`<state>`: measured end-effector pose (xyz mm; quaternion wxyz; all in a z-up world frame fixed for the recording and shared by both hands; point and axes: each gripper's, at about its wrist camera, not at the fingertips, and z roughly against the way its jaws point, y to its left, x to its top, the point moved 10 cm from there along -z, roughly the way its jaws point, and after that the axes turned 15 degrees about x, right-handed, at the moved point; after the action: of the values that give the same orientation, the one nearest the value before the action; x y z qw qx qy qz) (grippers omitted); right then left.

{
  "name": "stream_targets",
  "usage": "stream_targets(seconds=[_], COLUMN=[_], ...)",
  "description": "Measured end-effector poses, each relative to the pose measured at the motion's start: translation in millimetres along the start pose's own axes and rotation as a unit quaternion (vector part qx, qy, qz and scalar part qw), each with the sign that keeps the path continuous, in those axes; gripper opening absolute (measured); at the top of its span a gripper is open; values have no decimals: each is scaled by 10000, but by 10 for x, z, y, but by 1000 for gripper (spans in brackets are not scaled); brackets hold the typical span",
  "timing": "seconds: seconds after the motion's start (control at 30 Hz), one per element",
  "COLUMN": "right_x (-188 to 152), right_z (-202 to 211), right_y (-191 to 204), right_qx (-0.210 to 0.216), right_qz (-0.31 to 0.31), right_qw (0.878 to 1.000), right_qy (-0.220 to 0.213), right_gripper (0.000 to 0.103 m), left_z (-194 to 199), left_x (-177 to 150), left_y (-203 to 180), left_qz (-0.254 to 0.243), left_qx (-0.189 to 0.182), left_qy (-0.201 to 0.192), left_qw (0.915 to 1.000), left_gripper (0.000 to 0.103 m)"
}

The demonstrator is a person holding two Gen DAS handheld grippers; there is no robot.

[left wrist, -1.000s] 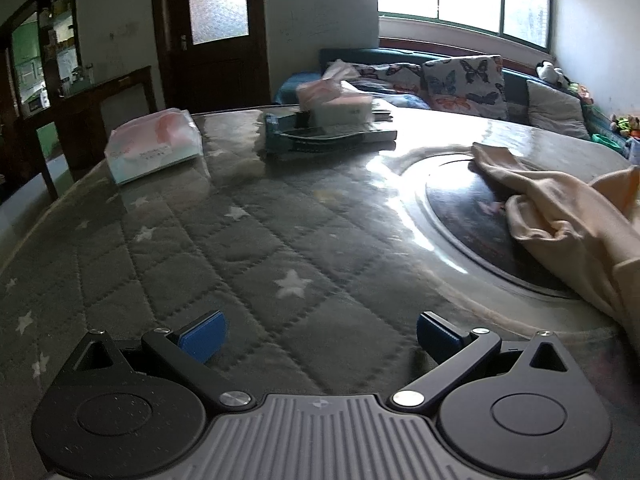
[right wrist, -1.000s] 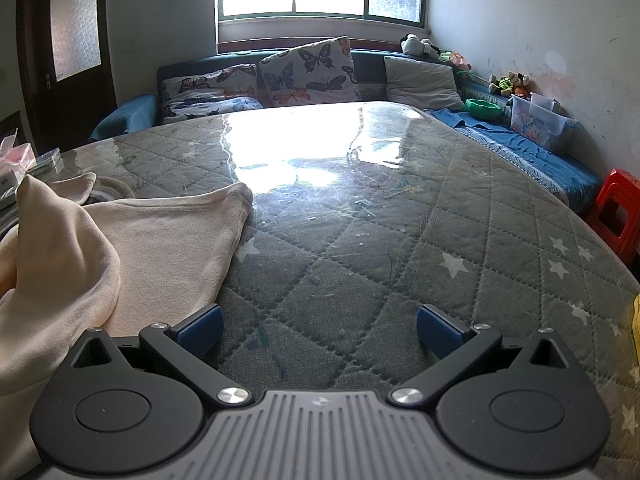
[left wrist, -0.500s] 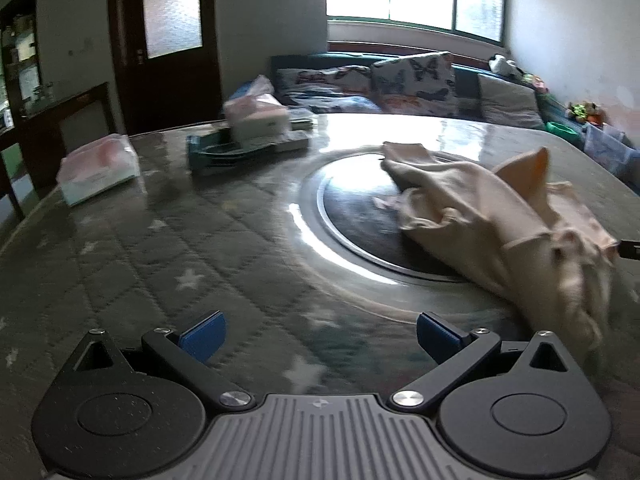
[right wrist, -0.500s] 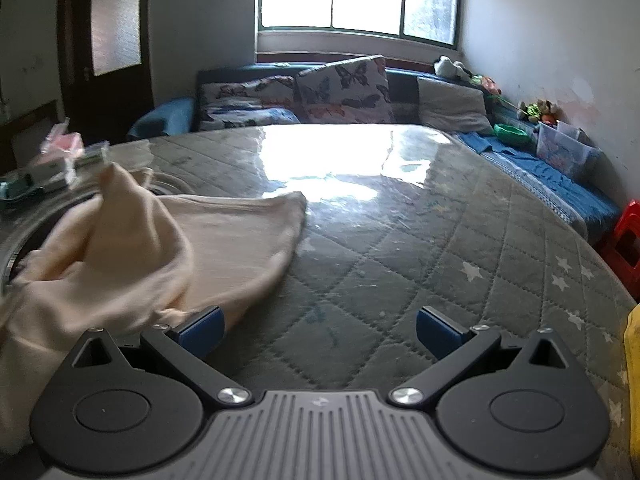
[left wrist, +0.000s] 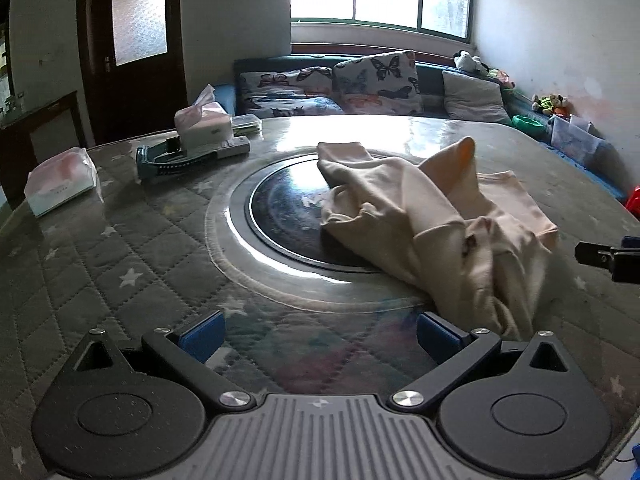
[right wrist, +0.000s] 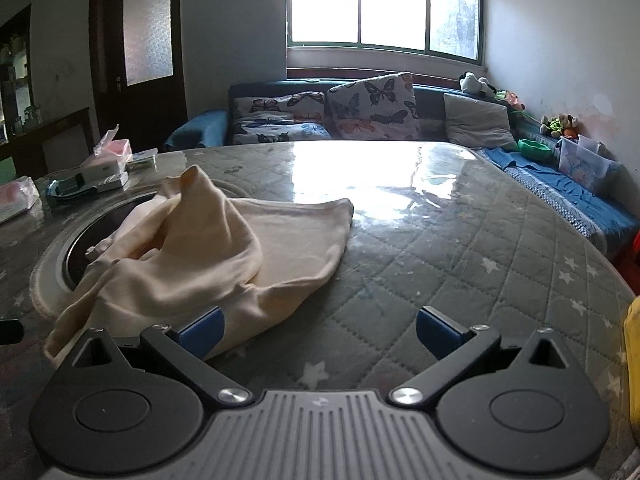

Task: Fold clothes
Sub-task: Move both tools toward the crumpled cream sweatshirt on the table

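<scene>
A cream-coloured garment (left wrist: 432, 220) lies crumpled on the round quilted table (left wrist: 100, 264), partly over the dark turntable (left wrist: 288, 208) in its middle. In the right wrist view the same garment (right wrist: 208, 248) spreads to the left, with one corner sticking up. My left gripper (left wrist: 320, 334) hovers open above the table's near side, and its right pad is close to the garment's near end. My right gripper (right wrist: 320, 330) is open too, with the garment's near edge by its left fingertip (right wrist: 202, 330). Nothing sits between either pair of fingers. The right gripper's tip shows at the left wrist view's right edge.
Two tissue packs (left wrist: 60, 182) (left wrist: 202, 120) and a teal tray (left wrist: 168, 158) sit at the table's far left. A sofa with butterfly cushions (left wrist: 376, 84) runs behind the table under the window. A yellow object (right wrist: 632, 364) is at the right edge.
Both grippers swung their views so the garment now lies more centrally ahead. The garment itself looks unmoved. Both grippers stayed open.
</scene>
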<state>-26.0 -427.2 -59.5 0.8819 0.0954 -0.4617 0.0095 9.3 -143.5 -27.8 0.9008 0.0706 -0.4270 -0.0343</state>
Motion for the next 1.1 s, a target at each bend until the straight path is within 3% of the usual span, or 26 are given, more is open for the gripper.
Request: stream_targets(seconds=[1.1], right_x=[-259], right_z=[106], right_y=[357], right_qx=[252], right_qz=[54], right_qw=[9992], right_qy=[293], right_gripper=[103], left_z=[64], left_x=[-35], left_y=[-333], left_qz=[-296], left_qx=[-127], left_qy=[96], left_qw=[9994], left_gripper=[103])
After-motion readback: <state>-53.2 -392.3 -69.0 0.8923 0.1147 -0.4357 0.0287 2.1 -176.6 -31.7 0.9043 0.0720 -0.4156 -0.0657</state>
